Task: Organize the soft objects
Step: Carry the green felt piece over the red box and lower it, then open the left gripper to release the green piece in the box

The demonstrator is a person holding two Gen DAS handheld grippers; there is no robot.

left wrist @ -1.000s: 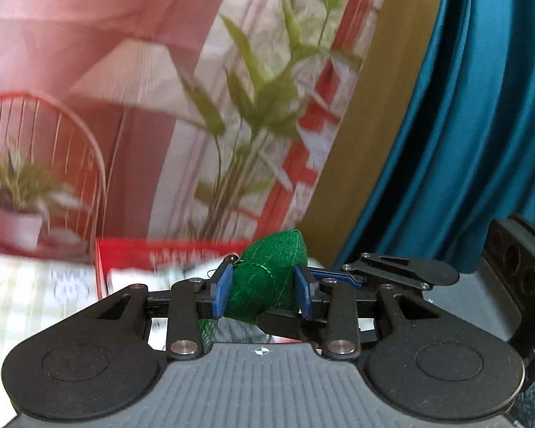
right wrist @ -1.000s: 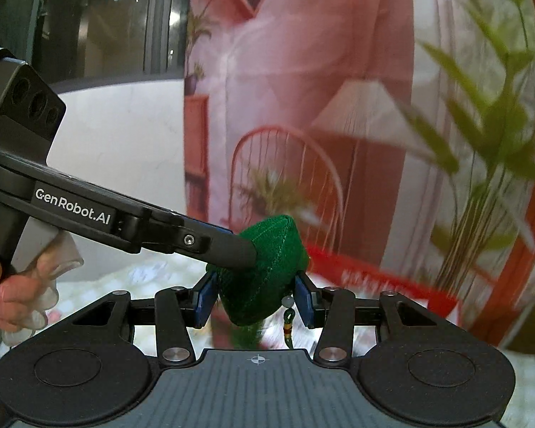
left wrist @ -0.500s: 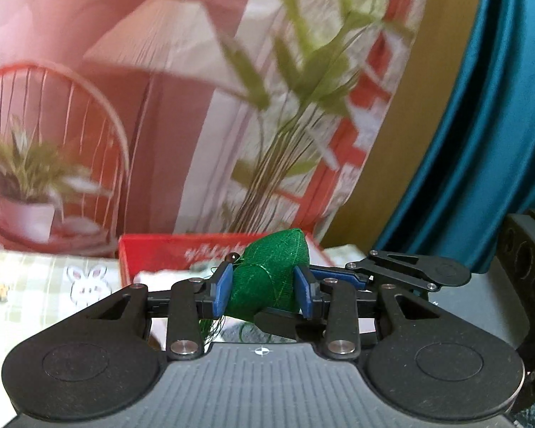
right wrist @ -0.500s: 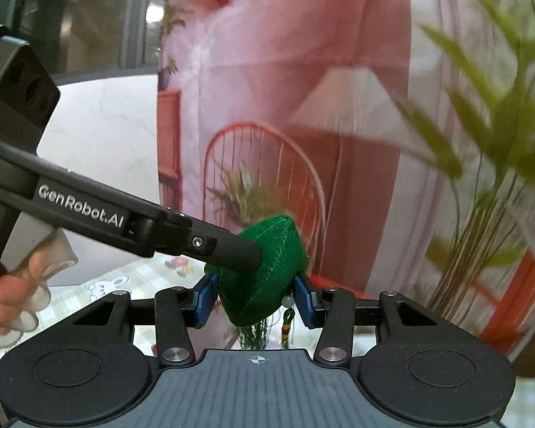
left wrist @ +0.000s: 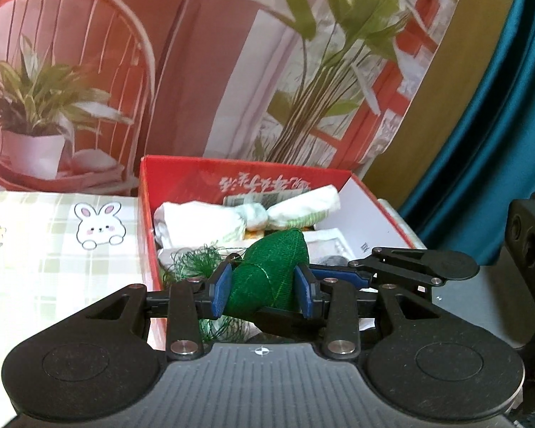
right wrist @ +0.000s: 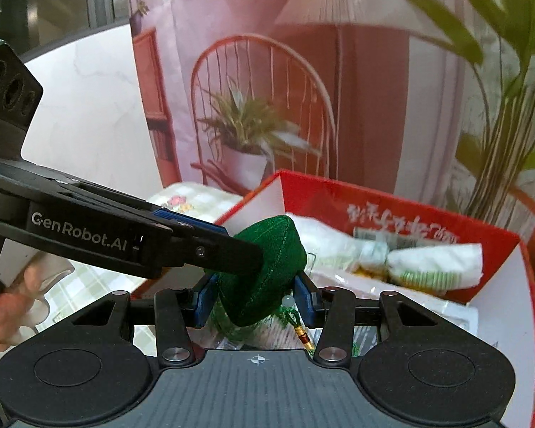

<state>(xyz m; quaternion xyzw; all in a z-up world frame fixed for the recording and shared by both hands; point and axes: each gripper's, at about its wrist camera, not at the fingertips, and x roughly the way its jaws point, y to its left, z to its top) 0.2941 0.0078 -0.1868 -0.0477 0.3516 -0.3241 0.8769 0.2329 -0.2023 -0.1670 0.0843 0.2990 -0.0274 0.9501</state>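
- A green fabric pouch (left wrist: 267,278) is gripped by both sets of tongs at once: the left tongs (left wrist: 264,290) are closed on it, and the right tongs (right wrist: 255,301) clamp it from the other side.
- The pouch is held above the near edge of a red box (left wrist: 149,228) on the checked worktop (left wrist: 53,249).
- White soft bundles (left wrist: 203,219) lie inside the box.
- A beaded tassel (right wrist: 297,328), seemingly the pouch's, hangs beneath it.

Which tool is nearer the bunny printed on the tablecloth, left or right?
Left. The left tool grips the green pouch just right of the bunny; the right tool grips it from the far side.
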